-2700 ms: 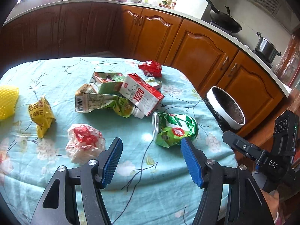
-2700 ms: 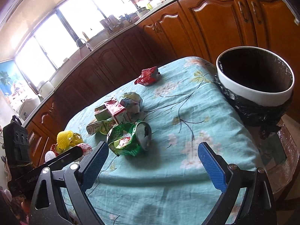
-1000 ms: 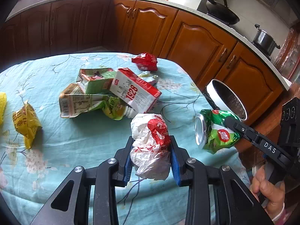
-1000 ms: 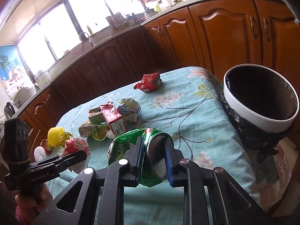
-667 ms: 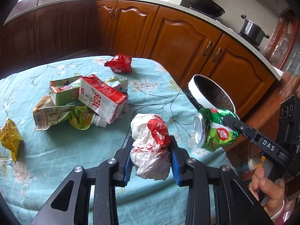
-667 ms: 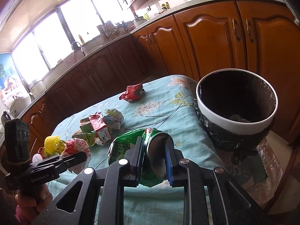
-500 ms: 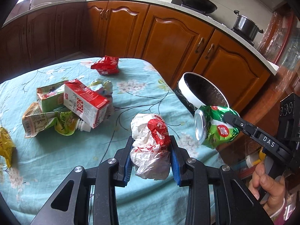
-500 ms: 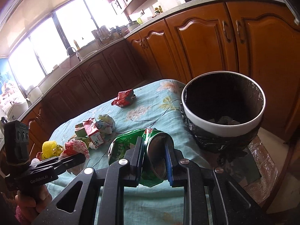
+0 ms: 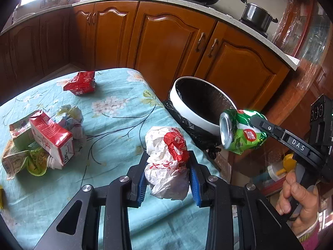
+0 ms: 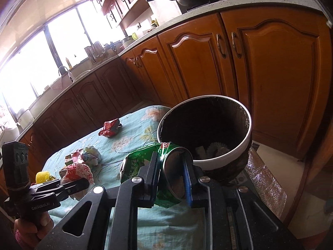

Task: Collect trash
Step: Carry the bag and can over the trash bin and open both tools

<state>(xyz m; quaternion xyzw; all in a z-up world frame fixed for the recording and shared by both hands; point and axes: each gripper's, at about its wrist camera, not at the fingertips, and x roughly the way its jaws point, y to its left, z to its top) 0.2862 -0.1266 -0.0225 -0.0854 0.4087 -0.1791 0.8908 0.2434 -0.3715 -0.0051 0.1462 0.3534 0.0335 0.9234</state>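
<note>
My left gripper (image 9: 167,171) is shut on a crumpled white and red wrapper (image 9: 166,158), held above the table's right edge. My right gripper (image 10: 170,179) is shut on a crushed green can (image 10: 145,162); in the left wrist view that can (image 9: 241,131) hangs in front of the bin's near rim. The white-rimmed trash bin (image 10: 224,156), lined with a black bag, stands just off the table; some trash lies at its bottom. The bin (image 9: 193,114) sits right of the wrapper in the left wrist view.
On the teal flowered tablecloth (image 9: 116,112) lie a red and white carton (image 9: 52,137), green cartons (image 9: 18,133), a red packet (image 9: 81,83) and crumpled paper (image 9: 70,116). Wooden cabinets (image 9: 166,41) stand behind. A hand (image 9: 297,204) holds the right gripper's handle.
Both grippers have carried their loads to the right, off the table's middle toward the bin; the bin now looms larger and closer. The grips are unchanged.
</note>
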